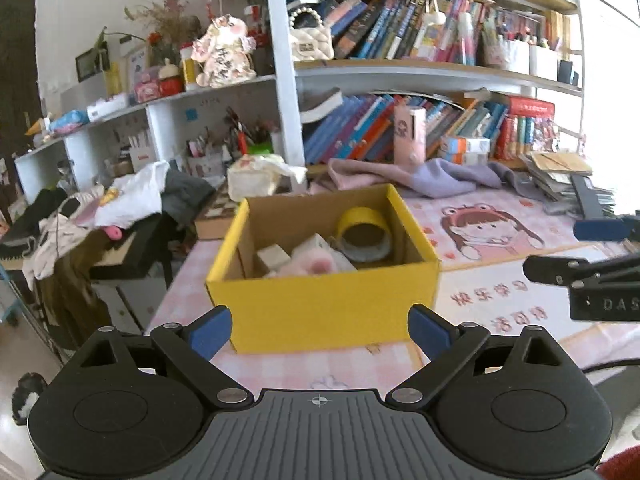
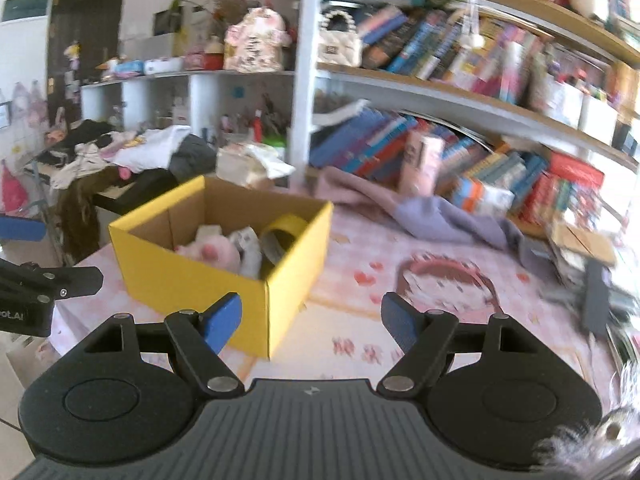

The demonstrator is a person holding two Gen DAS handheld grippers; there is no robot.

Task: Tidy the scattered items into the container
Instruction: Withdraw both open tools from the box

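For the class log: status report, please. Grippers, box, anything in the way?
Left gripper open, empty. Right gripper open, empty. Yellow box holds tape roll and pink plush. Nothing blocking.

The left claw (image 1: 320,330) is hanging near the camera with its blue-padded jaws spread wide and nothing between them. Just beyond it, an open yellow cardboard box (image 1: 320,300) is sitting on the pink cartoon-printed bench (image 1: 500,300). Inside the box are lying a roll of yellow tape (image 1: 362,232), a pink plush toy (image 1: 310,266) and a pale block (image 1: 273,258). The right claw (image 1: 592,252) is reaching in from the right edge, its jaws apart.
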